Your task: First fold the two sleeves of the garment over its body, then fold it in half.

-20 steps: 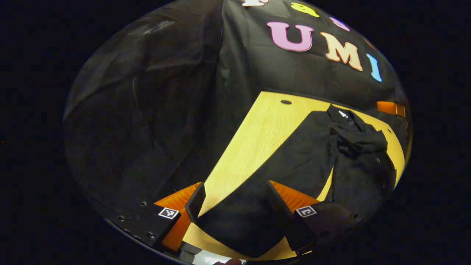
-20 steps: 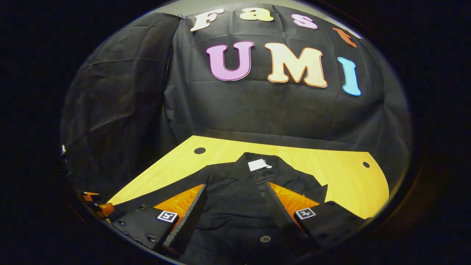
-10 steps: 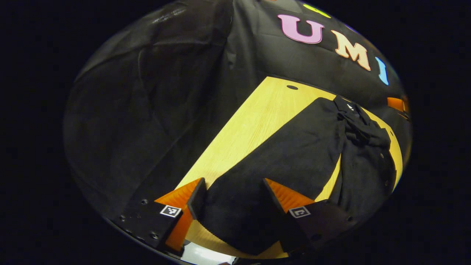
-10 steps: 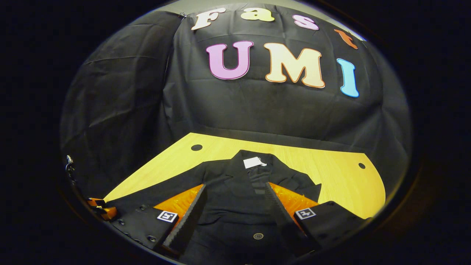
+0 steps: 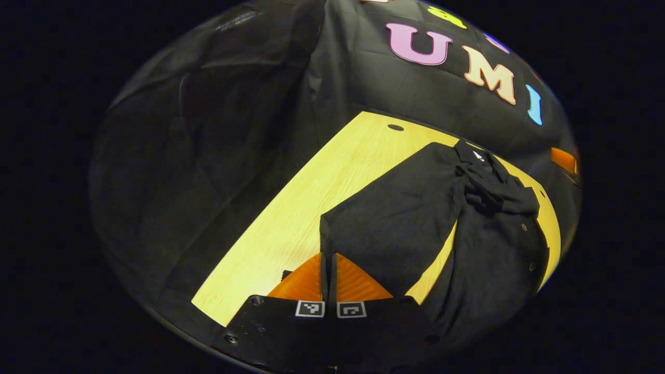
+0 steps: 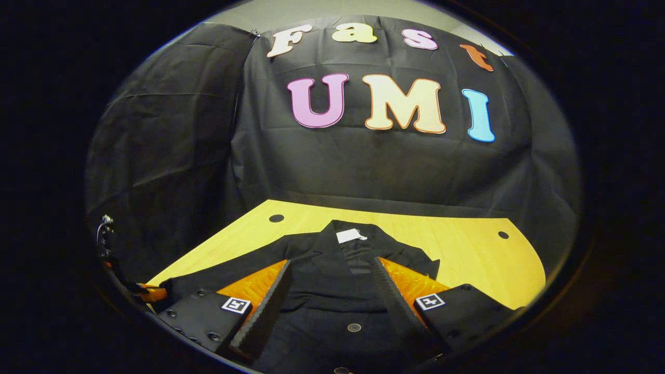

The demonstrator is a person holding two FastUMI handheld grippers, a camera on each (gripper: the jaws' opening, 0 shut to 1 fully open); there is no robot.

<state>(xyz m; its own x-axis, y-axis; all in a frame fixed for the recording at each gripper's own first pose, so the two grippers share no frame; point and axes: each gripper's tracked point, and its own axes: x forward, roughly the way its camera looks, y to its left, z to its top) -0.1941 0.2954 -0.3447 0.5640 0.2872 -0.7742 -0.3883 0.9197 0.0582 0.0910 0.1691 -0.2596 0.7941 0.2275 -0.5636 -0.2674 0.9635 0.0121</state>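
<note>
Black cloth makes up the jacket (image 5: 483, 249), which lies spread on the pale wooden bench (image 5: 311, 208) in the left gripper view. Its collar end, with a small white tag (image 5: 477, 154), points toward the far edge of the bench, near the booth's dark wall. One sleeve (image 5: 395, 208) runs from the shoulder down toward the camera, and its cuff end sits between the fingers of the left hand-held gripper (image 5: 328, 270). Those fingers are drawn together with only a thin strip of the sleeve's cloth between them, so they are pinching the cuff. A sliver of bare bench shows between this sleeve and the jacket's body. Small buttons (image 5: 523, 227) dot the body on the right.

In the right gripper view, the jacket (image 6: 332, 259) lies straight ahead, collar and white tag (image 6: 348, 236) farthest away. The right hand-held gripper (image 6: 332, 291) hovers above the jacket's front with its fingers spread wide, holding nothing; a button (image 6: 354, 327) lies on the cloth between them. The sleeve (image 6: 223, 270) stretches off to the left, where the other gripper (image 6: 148, 292) meets its end at the bench's edge.
</note>
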